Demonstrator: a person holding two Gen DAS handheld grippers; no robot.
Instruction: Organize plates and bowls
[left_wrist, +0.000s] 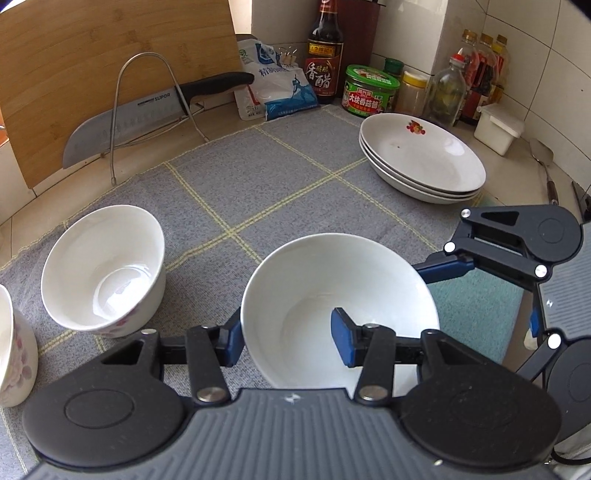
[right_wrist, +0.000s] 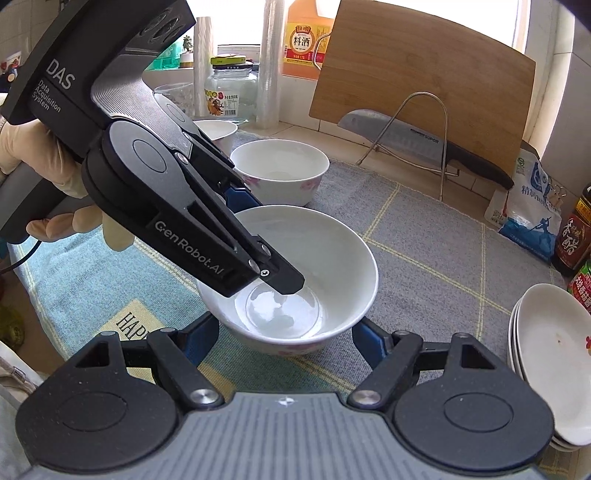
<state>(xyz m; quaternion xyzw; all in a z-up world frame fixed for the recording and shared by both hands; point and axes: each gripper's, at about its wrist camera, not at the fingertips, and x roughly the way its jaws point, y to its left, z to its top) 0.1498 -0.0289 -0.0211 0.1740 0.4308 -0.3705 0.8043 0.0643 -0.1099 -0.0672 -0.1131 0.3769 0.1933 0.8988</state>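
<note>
The left claw (left_wrist: 288, 341) is pinching the rim of a white bowl (left_wrist: 332, 295), with one blue finger (left_wrist: 341, 341) inside the bowl and the other outside its wall. This bowl is sitting on the grey cloth (left_wrist: 258, 177) that is covering the bench. The right claw (right_wrist: 284, 338) is waiting just beside the same bowl (right_wrist: 325, 258), spread wide, with one finger on each side of the bowl's bottom; I cannot tell if its fingers are touching it. A gloved hand (right_wrist: 70, 184) is holding the left claw's handle. A second white bowl (left_wrist: 103, 266) is standing on the cloth to the left, a little apart from the first one, and a third bowl (left_wrist: 14, 354) with pink flowers is peeking in at the far left edge. A stack of plates (left_wrist: 424, 158) is sitting at the far right of the cloth, well apart from the bowls. A big knife (left_wrist: 147, 114) is resting on a wire rack (left_wrist: 122, 96) in front of a wooden board (left_wrist: 92, 48), and bottles and jars are lining the wall.
</note>
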